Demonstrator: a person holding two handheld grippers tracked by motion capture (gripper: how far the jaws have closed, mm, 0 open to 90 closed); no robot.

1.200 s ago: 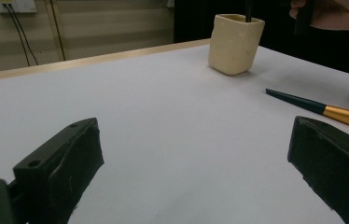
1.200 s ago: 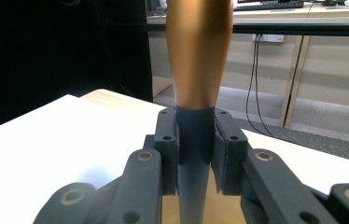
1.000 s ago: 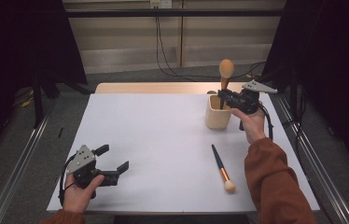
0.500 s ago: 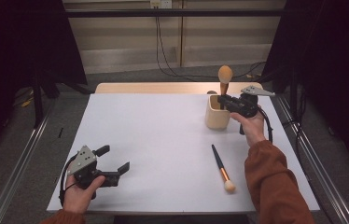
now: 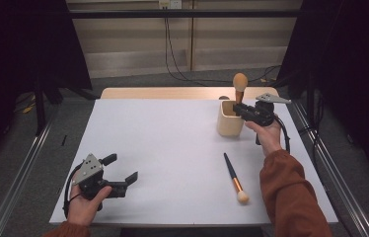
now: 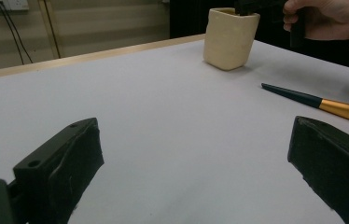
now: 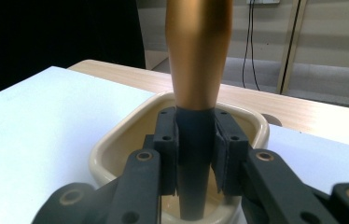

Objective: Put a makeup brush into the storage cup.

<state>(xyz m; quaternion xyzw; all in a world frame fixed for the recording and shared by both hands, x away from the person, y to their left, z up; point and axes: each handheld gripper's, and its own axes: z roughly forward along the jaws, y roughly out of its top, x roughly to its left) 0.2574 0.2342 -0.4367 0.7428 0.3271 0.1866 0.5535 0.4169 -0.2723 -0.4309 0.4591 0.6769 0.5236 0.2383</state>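
Presently the right gripper [image 5: 240,109] sits at about two o'clock on the table [image 5: 172,148], held level by the right hand [image 5: 267,136] with the wrist straight and the rust-coloured sleeve [image 5: 291,197] running back toward five o'clock. Its jaws are clamped on the dark handle of a makeup brush [image 7: 196,93] — the right gripper view shows both pads pressed flat against the handle just below the gold ferrule. That brush stands upright with its lower end inside the cream cup [image 5: 230,118], and its rounded bristle head rises above the cup rim in the high view.

The left gripper [image 5: 123,170] rests low at about seven o'clock, near the front edge, in the left hand [image 5: 85,202]. Its jaws stand wide apart with nothing between them; the left gripper view shows bare table surface in the gap.

A second makeup brush [image 5: 235,177] lies flat on the table at about five o'clock, handle toward the cup, pale bristles toward the front edge — well apart from both grippers.

The table has a plain white top with a wooden strip along its far edge. Beyond it are a grey floor, a pale wall with a socket [image 5: 168,4] and hanging cables, and dark curtains on either side.
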